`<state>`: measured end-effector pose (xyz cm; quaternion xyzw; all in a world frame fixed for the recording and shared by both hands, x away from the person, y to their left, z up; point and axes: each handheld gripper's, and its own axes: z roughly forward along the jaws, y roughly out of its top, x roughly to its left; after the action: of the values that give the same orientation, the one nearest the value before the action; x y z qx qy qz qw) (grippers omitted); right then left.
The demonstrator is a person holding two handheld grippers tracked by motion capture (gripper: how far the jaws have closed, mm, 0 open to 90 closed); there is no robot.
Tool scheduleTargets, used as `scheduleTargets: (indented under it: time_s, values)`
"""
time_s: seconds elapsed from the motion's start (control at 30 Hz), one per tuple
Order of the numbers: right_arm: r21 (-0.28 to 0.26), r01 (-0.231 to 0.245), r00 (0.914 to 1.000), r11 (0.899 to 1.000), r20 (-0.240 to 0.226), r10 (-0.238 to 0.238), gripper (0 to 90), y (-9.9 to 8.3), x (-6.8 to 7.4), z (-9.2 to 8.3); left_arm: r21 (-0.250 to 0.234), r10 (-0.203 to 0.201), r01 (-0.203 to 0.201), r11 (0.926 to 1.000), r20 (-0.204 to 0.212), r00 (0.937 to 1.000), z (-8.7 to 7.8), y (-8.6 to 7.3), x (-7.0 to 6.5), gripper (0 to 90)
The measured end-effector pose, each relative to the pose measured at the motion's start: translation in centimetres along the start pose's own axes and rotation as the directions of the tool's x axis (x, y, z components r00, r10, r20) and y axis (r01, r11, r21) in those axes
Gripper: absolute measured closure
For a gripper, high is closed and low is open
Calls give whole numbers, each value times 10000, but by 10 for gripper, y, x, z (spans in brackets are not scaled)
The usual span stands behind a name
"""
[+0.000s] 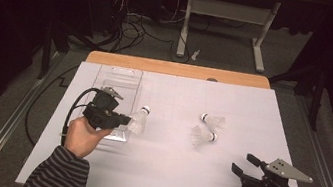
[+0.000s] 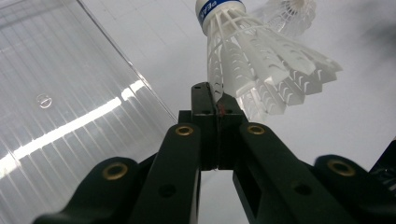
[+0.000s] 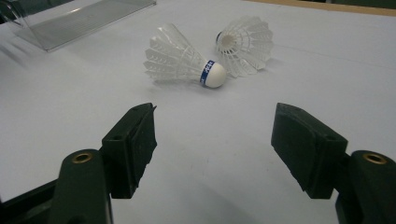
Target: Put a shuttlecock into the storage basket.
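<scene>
Item 1: shuttlecock (image 2: 261, 60), white feathered skirt, blue-banded cork. Pinched by one feather edge in the left gripper (image 1: 122, 119), jaws fully together on it; carried cork-up just beside the clear plastic tray (image 1: 118, 78) near the counter's left edge, likely so it can be lowered in skirt-first.

Items 2–3: two shuttlecocks, one lying cork toward the near edge (image 3: 187, 63), the other (image 3: 245, 44) touching it behind, at the counter's middle, apparently awaiting collection.

Item 4: right gripper (image 3: 212, 144), jaws wide, nothing between them, resting at the near right corner, aimed at the pair, seemingly ready for the next pickup.

Item 5: counter (image 1: 167, 174), white-covered.
</scene>
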<state>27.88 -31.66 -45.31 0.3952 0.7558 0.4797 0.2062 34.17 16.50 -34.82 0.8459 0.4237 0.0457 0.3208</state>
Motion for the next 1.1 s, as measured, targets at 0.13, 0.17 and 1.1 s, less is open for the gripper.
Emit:
scheduleTargets:
  time_s: [0.13,0.17,1.1]
  values:
    - [4,-14,10000,10000,-28,14,312,0,1,0,-72,-118,118,9999,-45,9999,-1,0,4,897]
    - [4,-14,10000,10000,-28,14,312,0,1,0,-72,-118,118,9999,-45,9999,-1,0,4,897]
    - [-4,-54,10000,10000,38,54,311,0,0,-1,-480,-1187,1154,9922,-742,9901,-3,-2,41,897]
